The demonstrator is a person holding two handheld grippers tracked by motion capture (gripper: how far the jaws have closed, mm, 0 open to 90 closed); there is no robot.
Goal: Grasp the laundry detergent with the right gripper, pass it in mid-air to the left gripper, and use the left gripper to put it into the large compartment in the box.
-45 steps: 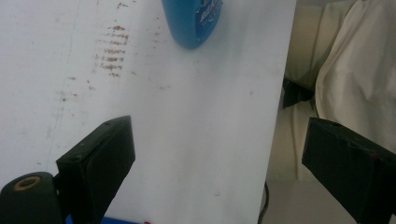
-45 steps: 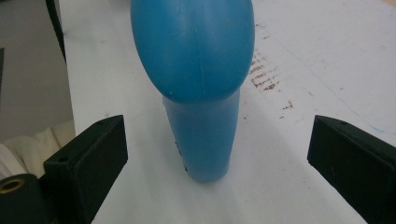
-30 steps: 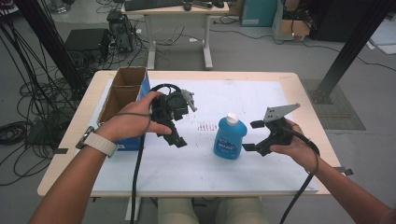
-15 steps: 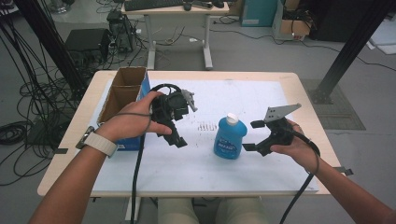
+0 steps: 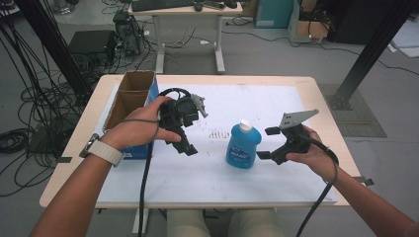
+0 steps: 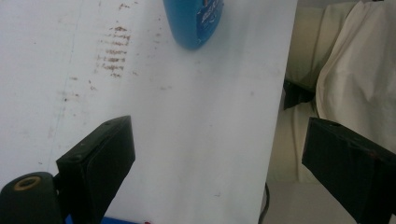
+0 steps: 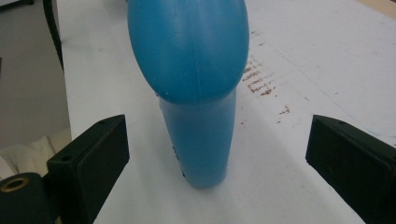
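Barely shifted since a second ago: both hands and the bottle sit almost exactly where they were. At far left, cardboard box (image 5: pixel 129 97), open-topped, at the table's left edge, blue along its near side. Beside it, left gripper (image 5: pixel 188 146) held above the white mat (image 5: pixel 207 173), jaws spread wide and empty, tipped down toward the mat's near edge; probably parked out of the way rather than working. Past a patch of brown scuff marks (image 5: pixel 215 133), blue bottle (image 5: pixel 243 146) standing upright near the mat's middle, white cap on top, label toward the person. Then right gripper (image 5: pixel 268 143), just right of the bottle, jaws open and level with its lower body, bottle (image 7: pixel 196 93) centred between them but not touched. Likely lined up that way for a sideways grasp on the bottle's narrow flanks, with a closing squeeze as the next move.
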